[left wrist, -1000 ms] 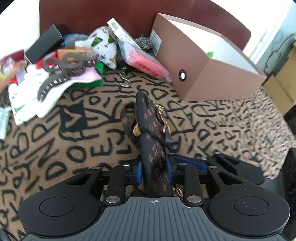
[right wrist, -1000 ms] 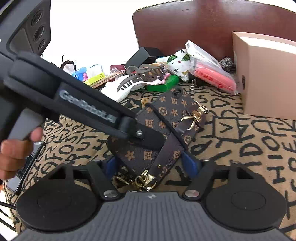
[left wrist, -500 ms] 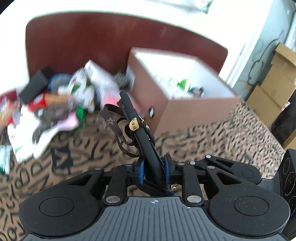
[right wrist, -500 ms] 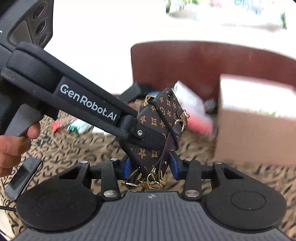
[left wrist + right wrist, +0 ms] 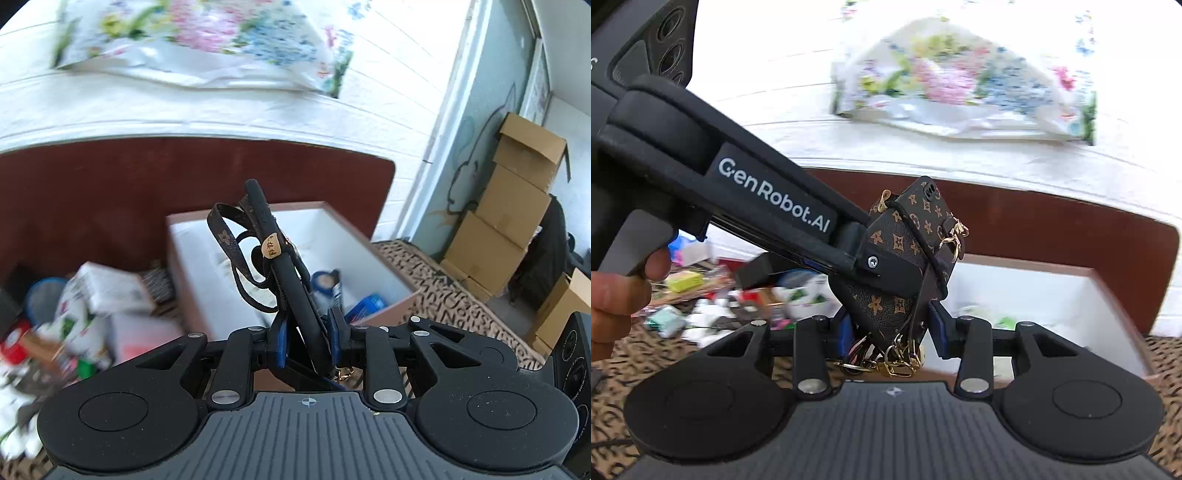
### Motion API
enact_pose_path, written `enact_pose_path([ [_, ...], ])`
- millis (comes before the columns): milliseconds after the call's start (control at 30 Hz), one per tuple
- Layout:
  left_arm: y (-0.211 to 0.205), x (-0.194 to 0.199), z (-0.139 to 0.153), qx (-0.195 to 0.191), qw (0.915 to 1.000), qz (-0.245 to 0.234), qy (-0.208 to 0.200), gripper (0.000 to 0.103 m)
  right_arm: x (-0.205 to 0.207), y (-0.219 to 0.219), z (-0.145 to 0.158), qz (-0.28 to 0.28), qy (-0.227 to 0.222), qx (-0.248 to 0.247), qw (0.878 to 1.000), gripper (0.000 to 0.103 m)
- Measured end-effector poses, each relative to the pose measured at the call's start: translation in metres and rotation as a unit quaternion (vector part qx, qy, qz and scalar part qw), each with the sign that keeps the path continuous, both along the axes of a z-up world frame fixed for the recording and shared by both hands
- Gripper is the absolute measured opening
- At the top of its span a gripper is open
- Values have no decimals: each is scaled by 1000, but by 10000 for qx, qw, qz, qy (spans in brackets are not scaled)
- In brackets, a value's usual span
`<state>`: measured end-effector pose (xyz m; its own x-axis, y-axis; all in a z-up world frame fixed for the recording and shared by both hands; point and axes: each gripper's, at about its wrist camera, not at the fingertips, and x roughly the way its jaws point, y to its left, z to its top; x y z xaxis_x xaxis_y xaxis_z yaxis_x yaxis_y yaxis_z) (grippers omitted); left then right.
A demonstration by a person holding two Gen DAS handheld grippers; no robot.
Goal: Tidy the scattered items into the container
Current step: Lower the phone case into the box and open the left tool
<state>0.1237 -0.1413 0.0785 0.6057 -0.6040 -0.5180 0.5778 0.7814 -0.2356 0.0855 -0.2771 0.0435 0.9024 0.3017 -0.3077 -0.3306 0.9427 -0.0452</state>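
The case (image 5: 905,266) is clamped edge-on by the left gripper (image 5: 306,341) and gripped at its lower end by the right gripper (image 5: 890,328), held raised before the box (image 5: 369,254); clutter (image 5: 92,306) is seen leftward.

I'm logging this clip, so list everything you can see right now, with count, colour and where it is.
phone case: one, brown monogram with strap and gold clips, held up in front of the box
box: one, brown outside, white inside, open, some items inside
scattered items: blurred pile, mixed colours, left of the box
floral bag: one, white with flowers, behind
cardboard boxes: stacked, tan, far right
left gripper: shut on the phone case
right gripper: shut on the phone case
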Motion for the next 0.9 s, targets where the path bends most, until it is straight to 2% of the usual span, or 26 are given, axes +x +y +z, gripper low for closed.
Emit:
enact_pose_path([
  [100, -28, 23, 0, -25, 9998, -152, 98, 26, 19, -23, -1, -151, 55, -22, 9999, 46],
  [233, -63, 55, -7, -146, 9989, -333, 306, 27, 49, -50, -6, -358, 161, -46, 9992, 45],
  [267, -71, 63, -10, -173, 9985, -366, 370, 27, 46, -58, -10, -385, 189, -48, 9991, 45],
  [533, -128, 123, -44, -335, 9931, -565, 969, 33, 84, -108, -26, -638, 561, -317, 9959, 43],
  [733, -158, 160, -70, -417, 9891, -615, 1268, 34, 113, -119, -40, -819, 776, -710, 9911, 43],
  [767, -162, 166, -74, -403, 9889, -618, 1286, 38, 119, -119, -43, -843, 829, -813, 9897, 43],
  [833, -168, 177, -84, -188, 9900, -539, 1286, 54, 133, -117, -48, -871, 1086, -1007, 9851, 53],
  [867, -170, 181, -88, 22, 9907, -426, 1294, 71, 136, -115, -49, -928, 1173, -1126, 9823, 57],
  [900, -170, 183, -91, 216, 9914, -261, 1262, 82, 136, -112, -50, -922, 1158, -1254, 9810, 68],
])
